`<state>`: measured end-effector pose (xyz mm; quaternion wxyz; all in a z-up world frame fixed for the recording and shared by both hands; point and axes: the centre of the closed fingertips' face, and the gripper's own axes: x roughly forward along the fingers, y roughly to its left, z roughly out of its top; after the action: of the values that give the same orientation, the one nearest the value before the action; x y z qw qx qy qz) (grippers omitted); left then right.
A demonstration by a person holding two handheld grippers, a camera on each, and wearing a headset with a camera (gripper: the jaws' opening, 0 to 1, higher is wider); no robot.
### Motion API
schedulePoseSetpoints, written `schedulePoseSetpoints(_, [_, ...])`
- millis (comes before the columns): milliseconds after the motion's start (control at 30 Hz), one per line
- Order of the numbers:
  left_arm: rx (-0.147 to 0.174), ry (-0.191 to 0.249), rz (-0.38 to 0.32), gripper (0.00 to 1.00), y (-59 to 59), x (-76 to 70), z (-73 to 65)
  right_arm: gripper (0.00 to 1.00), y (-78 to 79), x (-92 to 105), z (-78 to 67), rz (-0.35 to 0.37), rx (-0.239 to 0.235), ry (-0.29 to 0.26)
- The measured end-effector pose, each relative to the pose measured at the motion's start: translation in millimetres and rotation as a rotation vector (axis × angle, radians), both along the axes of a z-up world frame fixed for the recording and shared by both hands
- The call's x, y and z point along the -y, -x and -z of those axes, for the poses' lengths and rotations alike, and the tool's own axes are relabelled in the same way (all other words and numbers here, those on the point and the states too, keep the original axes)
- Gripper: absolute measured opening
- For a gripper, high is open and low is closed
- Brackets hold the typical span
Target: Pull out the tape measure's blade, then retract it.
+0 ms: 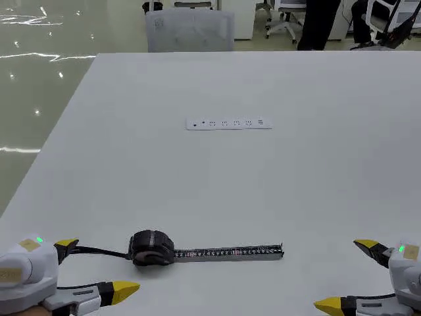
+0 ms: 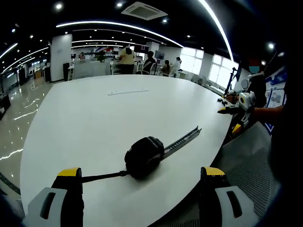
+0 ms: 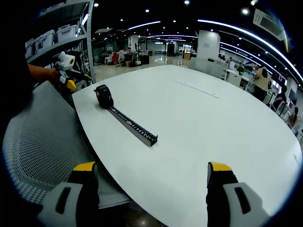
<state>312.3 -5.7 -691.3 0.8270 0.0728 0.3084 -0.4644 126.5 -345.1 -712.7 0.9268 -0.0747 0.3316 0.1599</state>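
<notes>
Tape measure (image 1: 151, 248) lies just ahead of the open, empty left tool (image 1: 95, 266), blade (image 1: 230, 251) extending toward the open, empty right tool (image 1: 347, 274)

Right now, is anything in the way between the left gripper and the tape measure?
Nothing visible is. The left gripper, jaws open, faces the tape measure across bare table; only the measure's own black strap lies in that gap. The blade runs out the far side, towards the right gripper.
</notes>
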Motion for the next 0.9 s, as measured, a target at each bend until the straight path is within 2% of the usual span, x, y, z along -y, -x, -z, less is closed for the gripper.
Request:
schedulePoseSetpoints(67, [0.031,0.001,-0.005,1.0,-1.6,10.4,-10.8,0.96,-2.8,-1.4,-0.2,-0.016,-0.004,0.012])
schedulePoseSetpoints(133, [0.04,-0.038,0.001,1.0,-1.0,18.5,-11.8,0.96,-5.3,-2.6,0.4,-0.03,-0.011,0.014])
schedulePoseSetpoints(200, [0.045,-0.052,0.001,1.0,-0.9,25.7,-11.3,0.95,-6.6,-4.1,1.3,-0.045,-0.021,0.02])
schedulePoseSetpoints(300, [0.02,-0.076,-0.021,1.0,0.7,34.7,-4.8,0.93,-8.7,-4.7,4.7,-0.077,-0.048,0.048])
schedulePoseSetpoints(367, [0.006,-0.096,-0.043,0.99,-3.6,34.4,2.2,0.91,-9.2,-6.1,7.0,-0.096,-0.067,0.056])
schedulePoseSetpoints(500, [0.015,-0.13,-0.024,0.96,1.6,44.0,12.3,0.9,-6.1,-5.7,22.1,-0.167,-0.145,0.111])
schedulePoseSetpoints(567, [-0.007,-0.143,-0.025,0.96,3.0,47.0,20.7,0.9,-6.0,-8.6,25.7,-0.201,-0.165,0.12])
schedulePoseSetpoints(633, [-0.035,-0.137,-0.06,0.96,2.6,50.1,25.8,0.89,-6.6,-7.0,31.0,-0.229,-0.197,0.154])
schedulePoseSetpoints(667, [-0.023,-0.154,-0.094,0.96,-1.1,48.6,26.7,0.89,-8.2,-6.8,32.5,-0.241,-0.202,0.166])
schedulePoseSetpoints(700, [0.001,-0.198,-0.116,0.96,-4.2,44.6,29.3,0.88,-9.6,-7.6,33.4,-0.254,-0.204,0.175])
schedulePoseSetpoints(733, [0.023,-0.214,-0.124,0.96,-5.1,46.8,30.3,0.86,-13.4,-8.3,34.5,-0.262,-0.205,0.181])
schedulePoseSetpoints(767, [0.021,-0.19,-0.13,0.96,-5.2,51.4,29.6,0.84,-16.4,-7.3,36.1,-0.267,-0.204,0.188])
schedulePoseSetpoints(800, [0.024,-0.161,-0.167,0.96,-8.2,54.7,28.1,0.84,-20.2,-7.1,37.0,-0.29,-0.205,0.201])
schedulePoseSetpoints(867, [0.01,-0.166,-0.191,0.97,-9.5,57.3,31.6,0.83,-25.5,-9.3,36.3,-0.315,-0.211,0.205])
schedulePoseSetpoints(900, [0.022,-0.172,-0.198,0.97,-10.5,58.3,31.9,0.83,-28.4,-9.6,36.2,-0.321,-0.213,0.207])
